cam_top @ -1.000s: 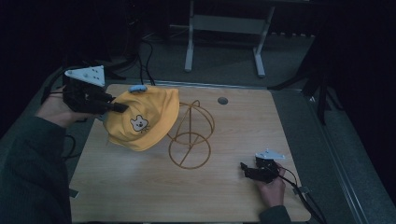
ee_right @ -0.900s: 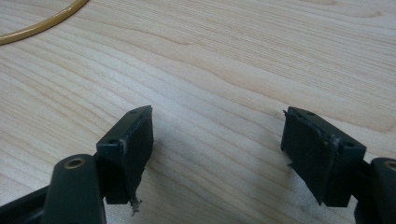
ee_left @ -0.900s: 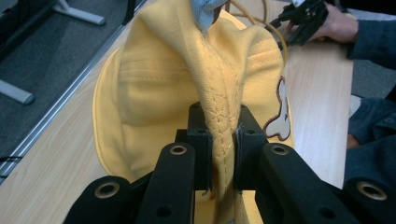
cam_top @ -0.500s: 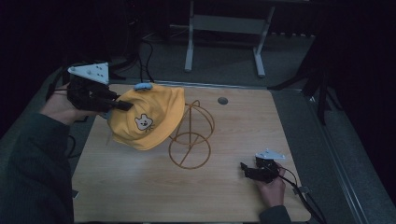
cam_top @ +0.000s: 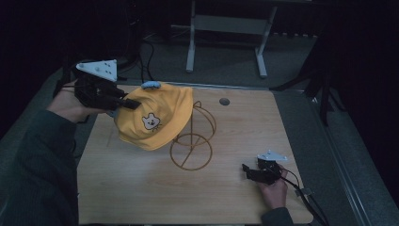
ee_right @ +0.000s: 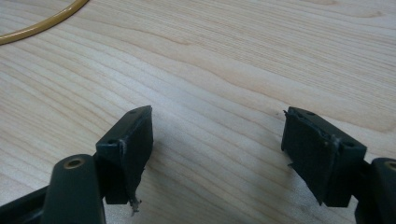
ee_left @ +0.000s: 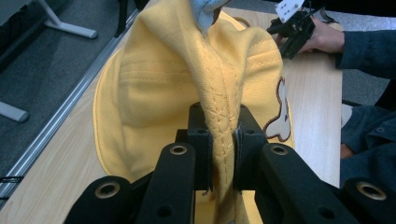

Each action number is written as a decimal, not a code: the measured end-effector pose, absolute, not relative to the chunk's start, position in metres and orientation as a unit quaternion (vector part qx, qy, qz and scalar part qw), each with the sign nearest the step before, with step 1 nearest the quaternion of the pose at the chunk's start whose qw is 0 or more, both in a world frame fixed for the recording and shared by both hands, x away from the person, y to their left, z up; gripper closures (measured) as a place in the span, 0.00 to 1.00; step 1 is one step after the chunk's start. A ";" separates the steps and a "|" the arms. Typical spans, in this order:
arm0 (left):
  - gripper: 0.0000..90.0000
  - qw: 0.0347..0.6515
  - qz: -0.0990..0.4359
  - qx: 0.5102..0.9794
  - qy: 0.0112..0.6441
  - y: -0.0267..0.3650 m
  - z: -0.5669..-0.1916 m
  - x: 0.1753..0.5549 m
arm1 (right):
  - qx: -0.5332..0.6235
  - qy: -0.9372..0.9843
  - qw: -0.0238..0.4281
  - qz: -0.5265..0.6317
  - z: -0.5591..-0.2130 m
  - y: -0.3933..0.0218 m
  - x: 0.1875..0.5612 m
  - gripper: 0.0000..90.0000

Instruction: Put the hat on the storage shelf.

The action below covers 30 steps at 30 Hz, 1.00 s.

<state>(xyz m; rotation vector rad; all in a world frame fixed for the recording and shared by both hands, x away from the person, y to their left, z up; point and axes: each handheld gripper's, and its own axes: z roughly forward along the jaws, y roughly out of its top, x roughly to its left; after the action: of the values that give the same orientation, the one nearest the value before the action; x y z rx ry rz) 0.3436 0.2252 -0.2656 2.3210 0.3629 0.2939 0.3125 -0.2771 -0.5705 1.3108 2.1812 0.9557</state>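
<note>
The left gripper (ee_left: 223, 140) clenches a yellow fabric cap (cam_top: 157, 120), apparently above the gold wire stand (cam_top: 191, 143); the right gripper (ee_right: 217, 149), jaws released, rests near the wooden table (cam_top: 141, 188) edge.

Left gripper (cam_top: 126, 102) pinches yellow cap (cam_top: 157, 117) (bear patch facing up) left of wire stand (cam_top: 192, 146); right gripper (cam_top: 249, 170) rests right of stand.

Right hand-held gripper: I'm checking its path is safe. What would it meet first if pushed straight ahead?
Probably the bare light wooden table: the right hand-held gripper, jaws open, points low across it. Farther on lies the yellow wire stand's base ring, off to one side; depth is hard to judge.
</note>
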 end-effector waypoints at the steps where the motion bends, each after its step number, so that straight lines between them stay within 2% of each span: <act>1: 0.90 0.378 0.114 0.908 0.142 0.224 -0.265 0.344 | 0.471 0.784 0.210 0.344 -0.570 -0.277 0.312 0.28; 17: 0.89 0.387 0.103 0.906 0.136 0.207 -0.265 0.349 | 0.472 0.784 0.210 0.344 -0.570 -0.277 0.312 0.28; 30: 0.89 0.386 0.114 0.905 0.139 0.196 -0.264 0.356 | 0.471 0.785 0.210 0.344 -0.570 -0.277 0.312 0.28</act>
<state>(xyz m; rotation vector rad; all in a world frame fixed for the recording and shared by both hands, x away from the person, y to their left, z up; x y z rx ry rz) 0.3562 0.1958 -0.2644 2.3036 0.3534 0.2893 0.3125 -0.2768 -0.5705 1.3094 2.1825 0.9566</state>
